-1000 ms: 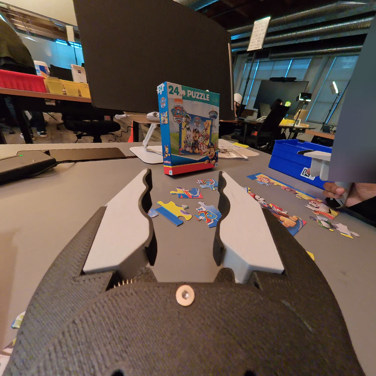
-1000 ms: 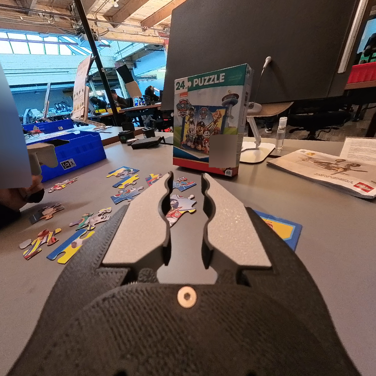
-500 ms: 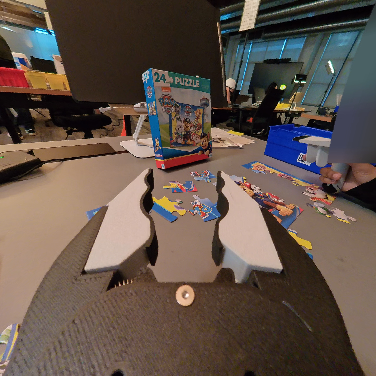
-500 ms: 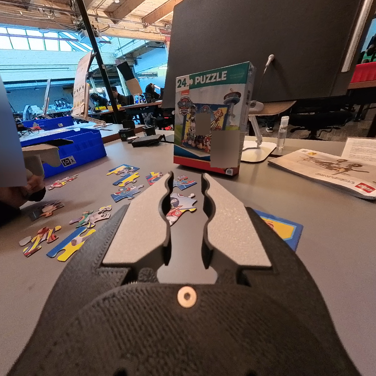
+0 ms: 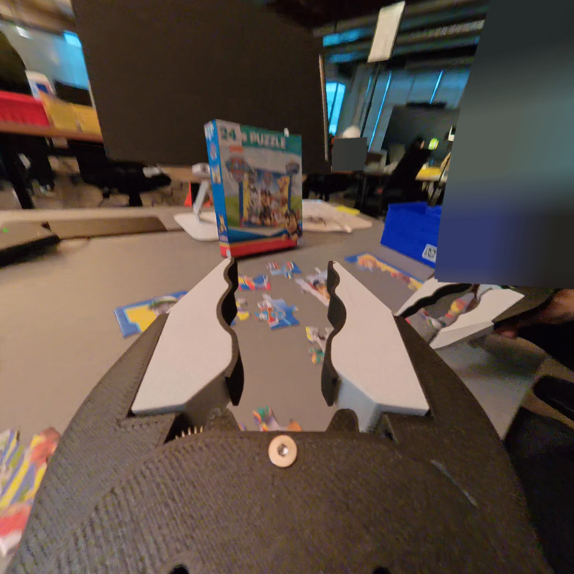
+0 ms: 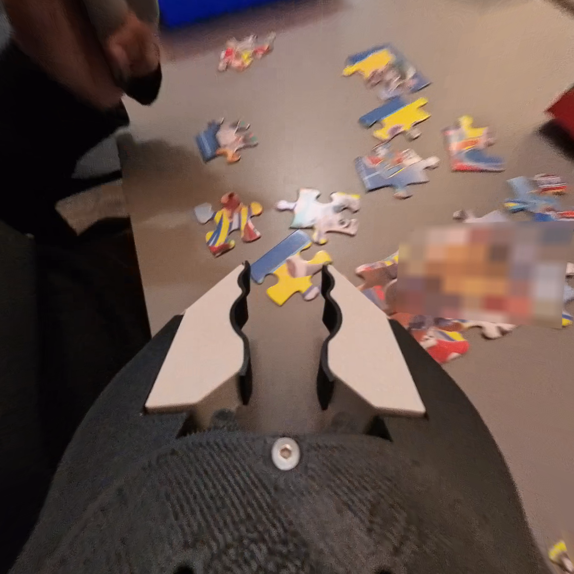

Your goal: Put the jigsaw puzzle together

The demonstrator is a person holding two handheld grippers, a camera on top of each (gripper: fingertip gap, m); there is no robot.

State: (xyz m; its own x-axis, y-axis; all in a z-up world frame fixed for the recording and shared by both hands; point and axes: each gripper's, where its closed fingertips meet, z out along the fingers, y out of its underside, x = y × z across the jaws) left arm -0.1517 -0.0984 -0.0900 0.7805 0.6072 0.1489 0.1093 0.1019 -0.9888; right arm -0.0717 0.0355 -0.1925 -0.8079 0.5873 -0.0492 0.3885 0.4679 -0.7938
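Puzzle box (image 5: 257,189): upright carton, blue spine, teal top band, red base strip, cartoon picture on the front, standing on the grey table (image 5: 77,295). Loose puzzle pieces (image 5: 276,312) lie flat in front of the box, and a blue-and-yellow edge piece (image 6: 289,273) lies just beyond the right gripper (image 6: 284,270). Left gripper (image 5: 281,264) and right gripper both have fingers apart, holding nothing.

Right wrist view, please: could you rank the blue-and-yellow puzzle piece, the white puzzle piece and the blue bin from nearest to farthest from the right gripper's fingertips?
From the right gripper, whose jaws stand open:
1. Blue-and-yellow puzzle piece, lying on the table right at the fingertips.
2. White puzzle piece, just beyond it, slightly right.
3. Blue bin, at the far top edge, left of centre.
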